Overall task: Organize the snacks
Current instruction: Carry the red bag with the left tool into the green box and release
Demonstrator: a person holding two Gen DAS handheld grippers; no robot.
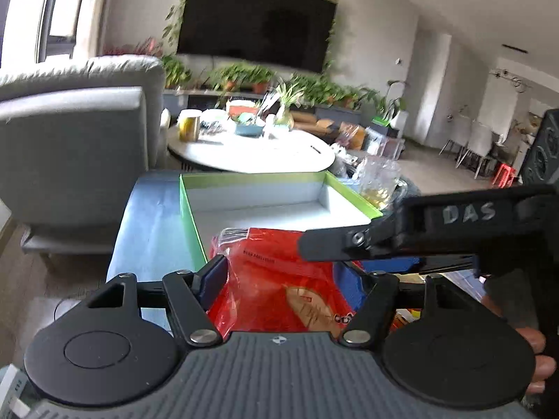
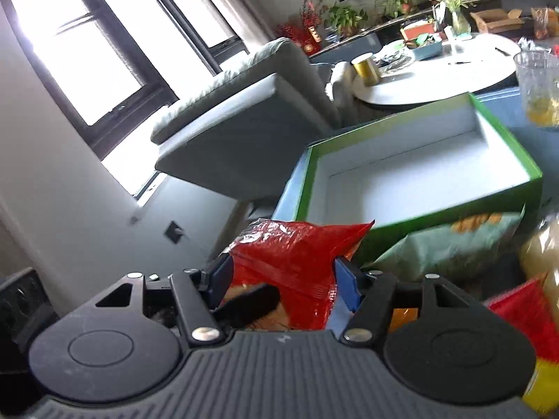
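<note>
A red snack bag (image 1: 279,279) sits between the blue pads of my left gripper (image 1: 281,279), which is shut on it, just short of an empty green-rimmed box (image 1: 190,223). My right gripper (image 2: 283,279) is shut on the same red snack bag (image 2: 297,255) from the other side; its arm crosses the left wrist view (image 1: 454,223). The green-rimmed box (image 2: 304,188) shows ahead in the right wrist view, with a pale green snack bag (image 2: 450,244) lying against its near wall.
The box rests on a blue surface (image 1: 150,230). A clear cup with yellow contents (image 2: 538,87) stands to the right. More red and yellow snack packs (image 2: 524,331) lie at the right. A grey sofa (image 1: 77,146) and a round white table (image 1: 255,153) stand beyond.
</note>
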